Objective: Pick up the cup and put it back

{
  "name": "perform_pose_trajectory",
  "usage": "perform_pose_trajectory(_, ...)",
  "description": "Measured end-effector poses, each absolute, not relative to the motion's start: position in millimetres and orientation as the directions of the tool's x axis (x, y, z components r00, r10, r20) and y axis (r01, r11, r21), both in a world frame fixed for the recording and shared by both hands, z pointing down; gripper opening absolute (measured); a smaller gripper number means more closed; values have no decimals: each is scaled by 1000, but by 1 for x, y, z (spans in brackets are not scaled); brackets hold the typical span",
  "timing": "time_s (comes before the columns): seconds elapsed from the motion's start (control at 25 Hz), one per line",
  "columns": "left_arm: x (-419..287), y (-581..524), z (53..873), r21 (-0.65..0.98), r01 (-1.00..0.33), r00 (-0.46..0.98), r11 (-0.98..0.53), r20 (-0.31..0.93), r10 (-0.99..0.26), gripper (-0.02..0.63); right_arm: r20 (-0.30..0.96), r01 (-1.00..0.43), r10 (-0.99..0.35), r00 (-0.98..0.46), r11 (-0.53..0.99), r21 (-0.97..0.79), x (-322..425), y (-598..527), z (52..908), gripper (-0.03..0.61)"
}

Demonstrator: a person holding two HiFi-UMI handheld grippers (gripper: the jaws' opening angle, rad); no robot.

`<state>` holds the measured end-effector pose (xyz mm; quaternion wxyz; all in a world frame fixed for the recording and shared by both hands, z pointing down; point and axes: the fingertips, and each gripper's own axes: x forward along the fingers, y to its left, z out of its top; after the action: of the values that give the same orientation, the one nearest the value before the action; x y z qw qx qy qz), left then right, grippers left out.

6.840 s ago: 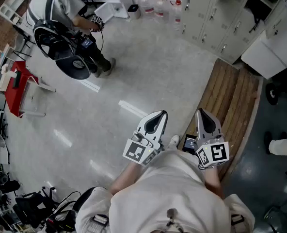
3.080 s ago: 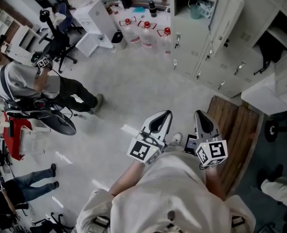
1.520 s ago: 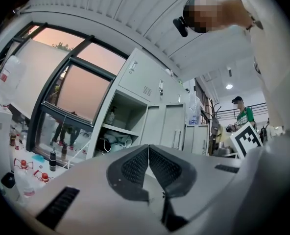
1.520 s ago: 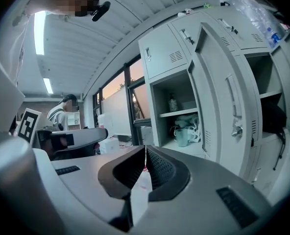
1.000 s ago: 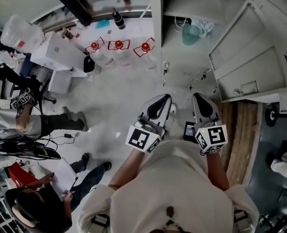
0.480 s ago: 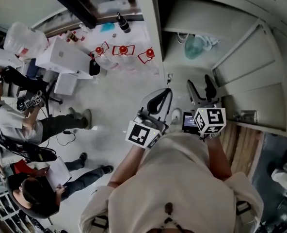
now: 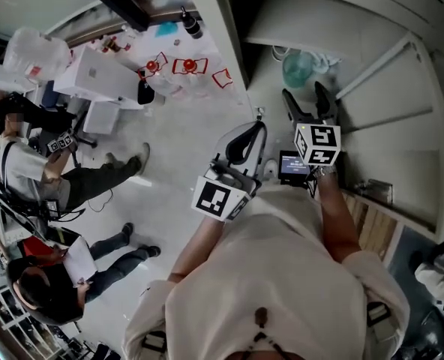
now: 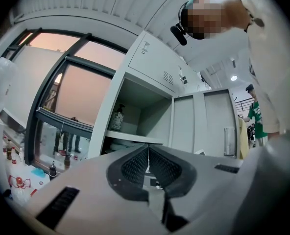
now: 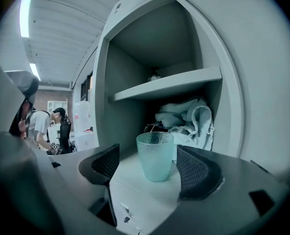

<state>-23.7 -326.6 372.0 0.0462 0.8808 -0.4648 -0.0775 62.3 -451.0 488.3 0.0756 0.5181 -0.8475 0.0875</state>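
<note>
Since a second ago the right gripper [image 7: 306, 100] has lifted from the person's chest up to the open cabinet [image 7: 334, 21], and its jaws are opening wide with no grip on anything. Ahead of it, under the shelf [image 9: 169, 88], a crumpled cloth [image 9: 189, 117] lies at the back. The cup [image 9: 155, 155] stands upright in line with the gap between the jaws, neither pad touching it. The left gripper [image 7: 246, 142], lower and beside the right one, has its jaws pressed together on nothing.
</note>
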Motion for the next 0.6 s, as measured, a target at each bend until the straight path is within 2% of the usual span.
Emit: perform_pose_trajectory(0.6, -35, -343, 379, 173, -848, 495, -501, -79, -865, 9, 217, -895, -876, -431, 445, 20, 51, -503, 501, 336)
